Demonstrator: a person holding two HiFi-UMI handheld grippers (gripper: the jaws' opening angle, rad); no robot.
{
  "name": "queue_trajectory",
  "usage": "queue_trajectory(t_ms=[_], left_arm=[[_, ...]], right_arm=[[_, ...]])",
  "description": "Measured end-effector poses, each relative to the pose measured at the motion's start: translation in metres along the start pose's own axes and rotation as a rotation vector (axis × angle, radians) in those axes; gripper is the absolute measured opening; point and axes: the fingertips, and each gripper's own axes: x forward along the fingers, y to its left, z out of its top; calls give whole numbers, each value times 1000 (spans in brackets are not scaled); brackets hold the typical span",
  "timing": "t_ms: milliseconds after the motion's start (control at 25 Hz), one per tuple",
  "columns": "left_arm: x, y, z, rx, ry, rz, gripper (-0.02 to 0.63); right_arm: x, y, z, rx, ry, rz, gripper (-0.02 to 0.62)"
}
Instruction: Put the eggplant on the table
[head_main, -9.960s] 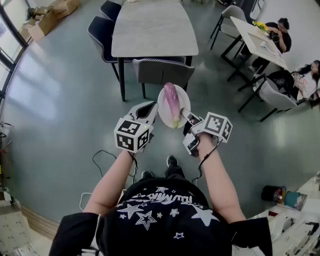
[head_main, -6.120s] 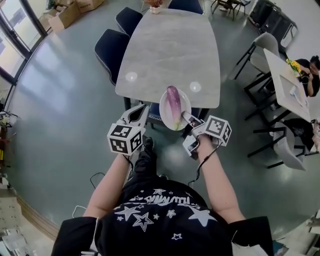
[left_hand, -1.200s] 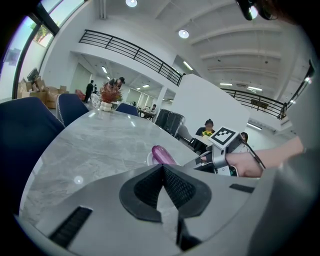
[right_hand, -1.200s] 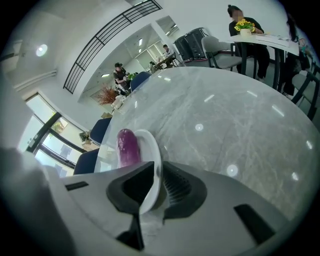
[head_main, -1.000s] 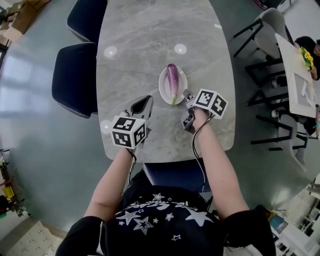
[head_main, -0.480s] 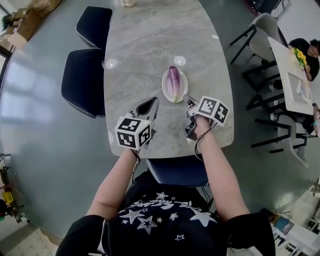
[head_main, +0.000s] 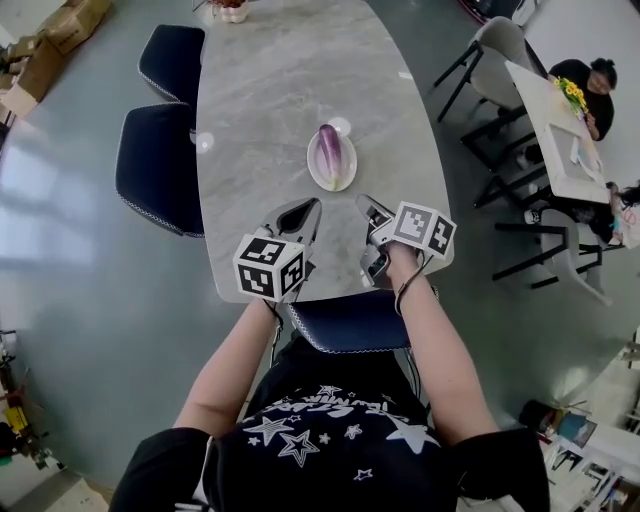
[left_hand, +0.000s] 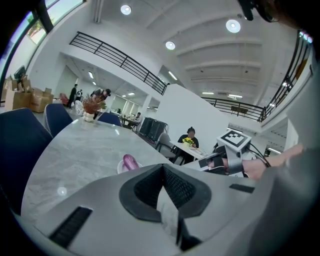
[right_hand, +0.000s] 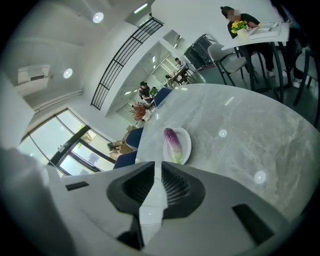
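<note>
Jaws of the left gripper (head_main: 312, 205) are closed tip to tip with nothing held; the left gripper view (left_hand: 162, 167) shows the pads meeting at the front. Its cube (head_main: 268, 268) carries black-and-white square markers.

In the head view, cardboard boxes (head_main: 60, 30) lie on the floor at 10 o'clock. Two dark blue chairs (head_main: 160, 170) stand along the 9 o'clock edge of the grey marble table (head_main: 270, 100). A vase of flowers (head_main: 228, 8) stands at the table's far end, at 12 o'clock.

The eggplant (head_main: 328, 145) is purple with a pale green end and lies on a white plate (head_main: 342, 178). The plate rests flat on the table, at 12 o'clock from both grippers and apart from them. The left gripper view shows the eggplant (left_hand: 129, 161) at 11 o'clock beyond the jaws; the right gripper view shows it (right_hand: 171, 140) on the plate (right_hand: 186, 145) at 12 o'clock.

The right gripper (head_main: 362, 200) hovers over the near table edge. Its jaws stand parted by a narrow slit, empty, as the right gripper view (right_hand: 157, 164) shows. Its cube (head_main: 423, 228) bears the same square markers.

A second table (head_main: 555, 150) stands at 2 o'clock with yellow flowers (head_main: 572, 92) on it and a seated person (head_main: 590, 75) behind.

Lettering on the shirt (head_main: 330, 430) is too small to read.
</note>
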Motion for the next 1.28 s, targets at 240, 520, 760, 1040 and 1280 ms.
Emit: queue_trajectory(t_ms=[240, 520, 760, 1040, 1280], left_arm=[[-2, -20, 4, 24, -9, -3, 8], [-12, -44, 3, 51, -21, 56, 8], [-18, -86, -1, 66, -40, 91, 8], [-39, -134, -14, 78, -77, 127, 8], [-54, -183, -37, 74, -101, 163, 8]], right_arm=[[-16, 21, -1, -131, 35, 65, 48], [-37, 39, -6, -214, 62, 154, 48], [-75, 33, -13, -237, 67, 204, 25], [-128, 21, -29, -253, 64, 237, 25], [-178, 2, -51, -272, 82, 258, 6]])
